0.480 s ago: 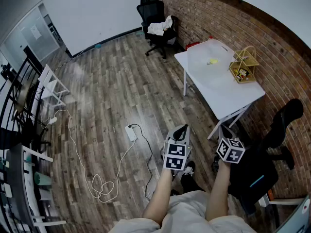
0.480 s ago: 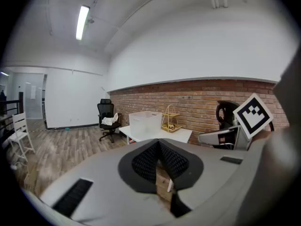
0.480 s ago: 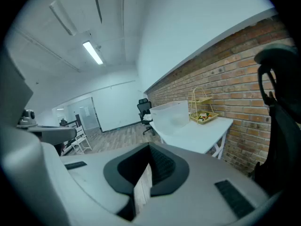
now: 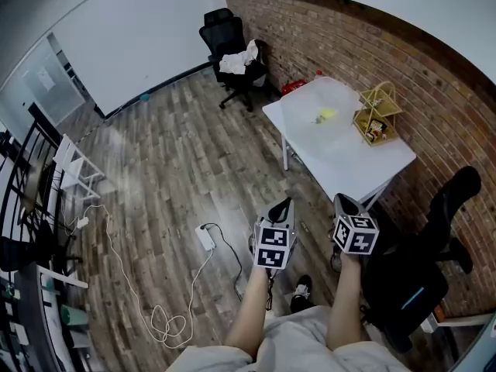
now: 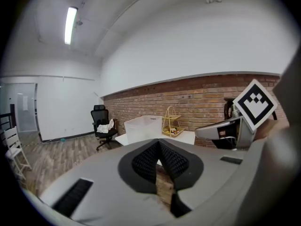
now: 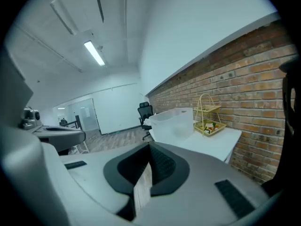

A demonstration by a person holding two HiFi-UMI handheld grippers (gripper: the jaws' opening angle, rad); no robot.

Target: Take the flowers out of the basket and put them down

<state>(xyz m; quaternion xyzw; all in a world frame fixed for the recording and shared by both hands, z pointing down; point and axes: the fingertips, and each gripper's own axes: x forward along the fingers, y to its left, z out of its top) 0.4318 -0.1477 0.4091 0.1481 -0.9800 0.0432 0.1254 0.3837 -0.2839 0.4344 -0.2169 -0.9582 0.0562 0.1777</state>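
Standing by the brick wall (image 4: 403,60), the white tabletop (image 4: 341,157) is seen well apart from both tools. The wire basket (image 4: 377,111) is set at its wall-side edge, colourful things (image 4: 375,130) inside. The left tool (image 4: 285,203) and right tool (image 4: 342,201) are held shut, empty.

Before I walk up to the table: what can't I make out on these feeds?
- Wire basket: contents too small in every view to name.
- Clear bin: the yellow item inside is too small in the head view; the frosted wall hides it in both gripper views.
- Table: underside hidden by its own top, head view.
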